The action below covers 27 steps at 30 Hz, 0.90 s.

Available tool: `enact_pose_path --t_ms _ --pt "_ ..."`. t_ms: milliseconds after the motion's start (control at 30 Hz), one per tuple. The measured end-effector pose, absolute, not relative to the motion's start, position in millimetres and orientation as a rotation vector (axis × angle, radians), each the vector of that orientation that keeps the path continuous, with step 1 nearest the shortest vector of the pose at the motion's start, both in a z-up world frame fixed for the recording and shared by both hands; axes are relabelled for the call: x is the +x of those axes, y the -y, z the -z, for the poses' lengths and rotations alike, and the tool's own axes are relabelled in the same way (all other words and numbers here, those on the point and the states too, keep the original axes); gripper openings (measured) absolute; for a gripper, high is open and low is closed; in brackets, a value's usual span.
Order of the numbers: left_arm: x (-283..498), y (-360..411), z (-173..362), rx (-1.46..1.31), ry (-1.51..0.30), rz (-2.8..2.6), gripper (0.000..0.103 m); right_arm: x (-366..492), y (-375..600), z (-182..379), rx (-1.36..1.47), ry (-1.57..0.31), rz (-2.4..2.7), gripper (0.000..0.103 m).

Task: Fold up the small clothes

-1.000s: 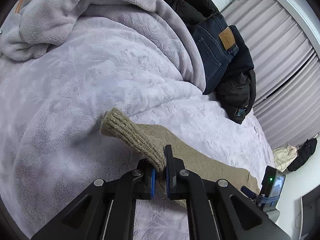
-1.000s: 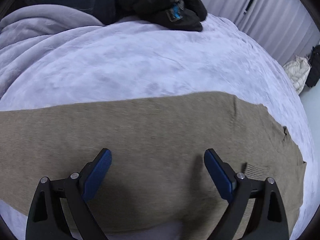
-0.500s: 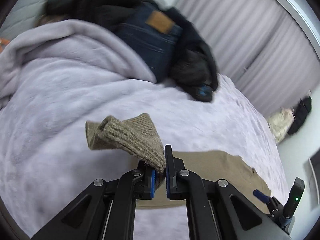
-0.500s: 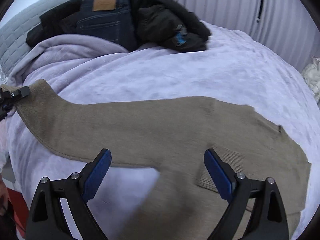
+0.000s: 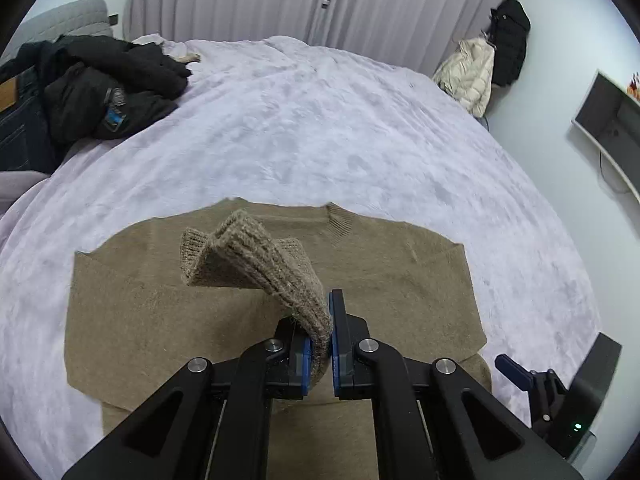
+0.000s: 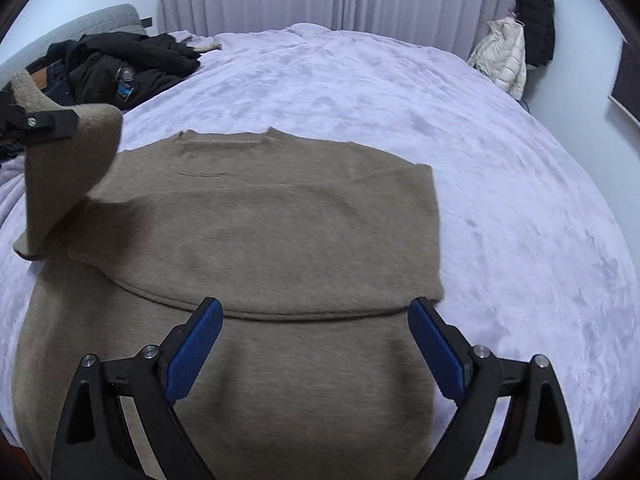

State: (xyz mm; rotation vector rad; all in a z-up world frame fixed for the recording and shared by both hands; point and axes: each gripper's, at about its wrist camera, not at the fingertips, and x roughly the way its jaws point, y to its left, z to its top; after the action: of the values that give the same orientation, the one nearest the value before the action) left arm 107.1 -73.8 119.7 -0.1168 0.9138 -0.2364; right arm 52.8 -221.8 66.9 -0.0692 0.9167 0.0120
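A tan knit sweater (image 6: 280, 232) lies flat on the lilac bedspread (image 6: 400, 92), collar away from me. One sleeve lies folded across its body. My left gripper (image 5: 319, 344) is shut on the ribbed cuff (image 5: 256, 260) of the other sleeve and holds it lifted above the sweater's body (image 5: 160, 312). In the right wrist view that lifted sleeve (image 6: 68, 168) hangs at the left with the left gripper (image 6: 40, 124) on it. My right gripper (image 6: 316, 344) is open and empty, hovering over the sweater's lower part.
A pile of dark clothes with jeans (image 5: 92, 84) lies at the bed's far left. Curtains (image 5: 280, 0) hang behind the bed. Jackets (image 5: 492, 56) hang at the far right wall. A screen (image 5: 608, 116) is on the right wall.
My left gripper has carried the cuff from the bed's left side over the sweater's body. My right gripper has drawn back and up, so the whole sweater now shows.
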Motion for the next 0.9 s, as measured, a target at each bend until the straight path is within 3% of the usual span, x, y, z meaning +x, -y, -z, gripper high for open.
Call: enact_pose_path --t_ms 300,567,667,700,733,767,800,900 --pt "126 145 -53 -0.044 -1.018 0.251 0.008 45 276 -44 0.052 -0.934 -0.026 0.095" --pt "117 174 -87 0.002 -0.951 0.295 0.008 41 295 -37 0.146 -0.916 -0.027 0.095" --pt "126 184 -75 0.023 -1.009 0.302 0.009 40 299 -32 0.164 -0.921 -0.026 0.095" --pt "130 186 -63 0.033 -1.050 0.301 0.014 40 300 -31 0.167 -0.923 -0.025 0.095" --pt "132 187 -52 0.038 -1.090 0.299 0.043 40 301 -30 0.171 -0.922 -0.027 0.095" --pt "134 187 -46 0.037 -1.110 0.291 0.063 41 302 -30 0.174 -0.920 -0.030 0.095" --pt "132 184 -41 0.026 -1.110 0.283 0.097 40 302 -31 0.178 -0.919 -0.031 0.095" --pt "121 175 -51 -0.019 -1.042 0.317 0.101 37 305 -34 0.189 -0.911 -0.032 0.095"
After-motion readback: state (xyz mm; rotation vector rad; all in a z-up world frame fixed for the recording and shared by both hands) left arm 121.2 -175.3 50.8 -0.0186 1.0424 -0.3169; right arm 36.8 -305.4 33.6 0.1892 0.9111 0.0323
